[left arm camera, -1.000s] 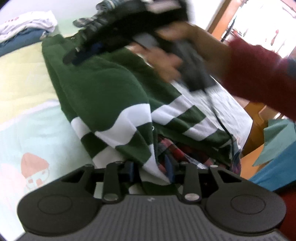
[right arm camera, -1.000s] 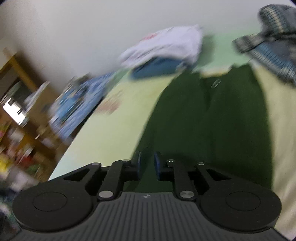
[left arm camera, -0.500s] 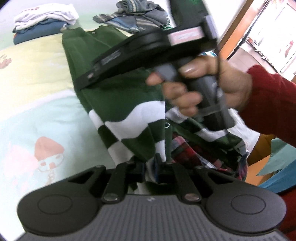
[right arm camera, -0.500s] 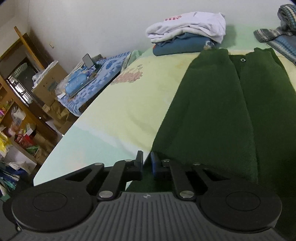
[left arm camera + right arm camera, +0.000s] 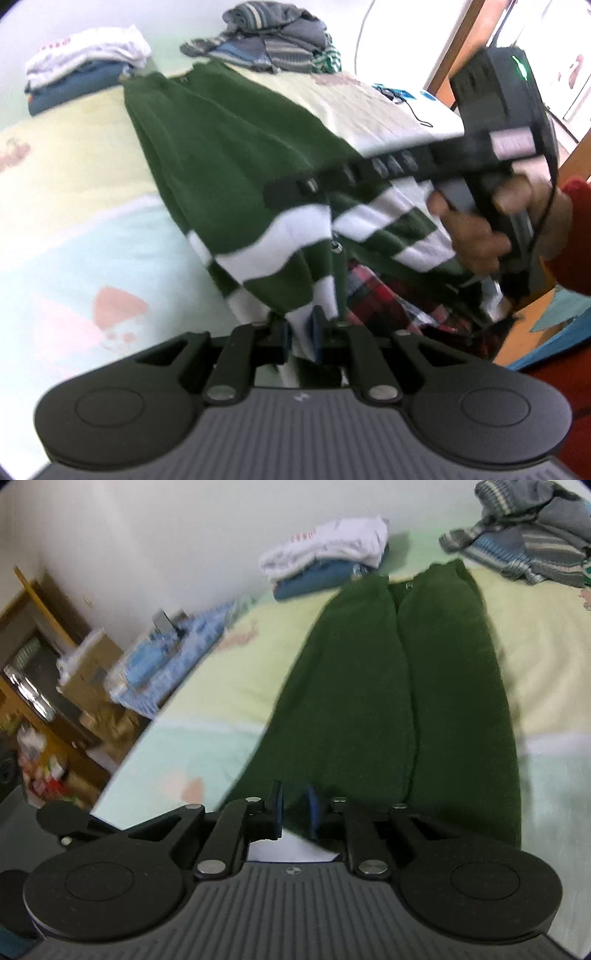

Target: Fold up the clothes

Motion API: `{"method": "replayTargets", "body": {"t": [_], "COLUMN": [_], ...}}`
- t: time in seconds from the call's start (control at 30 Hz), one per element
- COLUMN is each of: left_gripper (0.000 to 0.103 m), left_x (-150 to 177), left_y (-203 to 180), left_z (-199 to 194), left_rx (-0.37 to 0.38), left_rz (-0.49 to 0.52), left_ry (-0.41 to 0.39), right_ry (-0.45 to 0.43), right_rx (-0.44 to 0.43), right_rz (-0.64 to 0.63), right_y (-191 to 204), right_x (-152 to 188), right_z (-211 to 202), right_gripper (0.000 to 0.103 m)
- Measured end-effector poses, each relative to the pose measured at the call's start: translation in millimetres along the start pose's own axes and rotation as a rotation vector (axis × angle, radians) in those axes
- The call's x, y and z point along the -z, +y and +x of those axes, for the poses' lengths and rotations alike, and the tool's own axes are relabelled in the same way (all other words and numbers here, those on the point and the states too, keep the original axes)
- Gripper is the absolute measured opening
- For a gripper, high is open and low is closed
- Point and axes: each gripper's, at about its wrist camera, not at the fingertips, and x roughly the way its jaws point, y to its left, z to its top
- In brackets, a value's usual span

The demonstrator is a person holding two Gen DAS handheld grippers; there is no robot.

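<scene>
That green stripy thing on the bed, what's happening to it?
A person is folding clothes with a claw in each hand. The left claw has the white-striped end of the green garment between its fingers, and its jaws are opening a little. The right claw has the same garment's cloth between its fingers, jaws opening too. The garment lies stretched along the bed. A folded stack and an unfolded heap sit at the far end.

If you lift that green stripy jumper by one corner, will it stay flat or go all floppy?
Probably floppy: the green jumper already sags in soft folds where the left tongs pinch its striped hem. It looks thick and fuzzy, so likely a bit heavy and not slippery. The far part lying on the bed would probably drag along rather than lift cleanly.
</scene>
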Motion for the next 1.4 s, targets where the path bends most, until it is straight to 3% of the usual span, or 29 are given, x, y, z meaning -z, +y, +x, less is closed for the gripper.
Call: {"method": "replayTargets", "body": {"t": [0.07, 0.2, 0.3, 0.5, 0.6, 0.67, 0.73, 0.77, 0.87, 0.9, 0.93, 1.0, 1.13, 1.2, 1.33, 1.4], "left_gripper": [0.016, 0.020, 0.021, 0.023, 0.029, 0.030, 0.031, 0.033, 0.049, 0.049, 0.049, 0.049, 0.048, 0.048, 0.049, 0.048], "left_x": [-7.5, -26.7, -45.2, -84.8, -90.1, -92.5, -94.7, -95.9, -94.7, -92.7, -90.9, -89.2, -78.8, -65.2, -36.5, -23.9], "left_y": [2.7, 15.2, 24.9, 46.8, 54.3, 56.8, 56.8, 56.5, 55.9, 54.5, 53.1, 48.2, 34.1, 22.2, -2.6, -12.5], "left_z": [-10.7, -21.2, -4.4, 63.3, 78.7, 80.5, 78.4, 76.2, 70.4, 72.6, 75.0, 74.8, 46.6, 29.9, 8.0, 4.7], "left_rx": [-0.027, -0.073, -0.147, -0.199, -0.193, -0.181, -0.181, -0.179, -0.168, -0.173, -0.179, -0.200, -0.200, -0.195, -0.156, -0.150], "left_rz": [0.032, 0.071, 0.082, 0.085, 0.083, 0.085, 0.098, 0.095, 0.083, 0.097, 0.110, 0.136, 0.149, 0.165, 0.176, 0.179], "left_ry": [-0.023, -0.068, -0.091, -0.091, -0.079, -0.087, -0.077, -0.078, -0.090, -0.082, -0.074, -0.068, -0.094, -0.092, -0.065, -0.037], "right_ry": [0.048, 0.037, 0.015, -0.025, -0.009, -0.047, -0.109, -0.142, -0.167, -0.164, -0.157, -0.102, -0.071, -0.085, -0.090, -0.069], "right_rx": [-0.010, 0.000, 0.001, 0.006, 0.024, 0.030, 0.061, 0.078, 0.117, 0.122, 0.124, 0.160, 0.190, 0.205, 0.058, 0.033], "right_rz": [-0.002, -0.035, -0.006, 0.051, 0.029, 0.033, 0.055, 0.068, 0.087, 0.089, 0.089, 0.085, 0.075, 0.063, -0.008, -0.058], "right_y": [0.6, 3.3, -1.3, -8.7, -6.0, -5.7, -10.9, -13.9, -23.6, -25.8, -27.6, -30.2, -35.2, -31.6, -13.4, -4.1], "right_x": [9.0, 18.5, 17.9, 22.7, 29.3, 27.7, 20.0, 15.7, 4.6, 3.0, 2.1, 2.3, 5.0, 8.0, 14.1, 18.0], "right_z": [6.2, 2.1, -5.4, -14.7, -17.5, -27.6, -37.3, -42.1, -36.9, -32.4, -27.2, -16.8, -21.7, -33.4, -49.7, -46.5], "right_gripper": [0.019, 0.019, 0.019, 0.018, 0.018, 0.019, 0.025, 0.033, 0.037, 0.034, 0.028, 0.005, 0.004, 0.010, 0.010, 0.010]}}
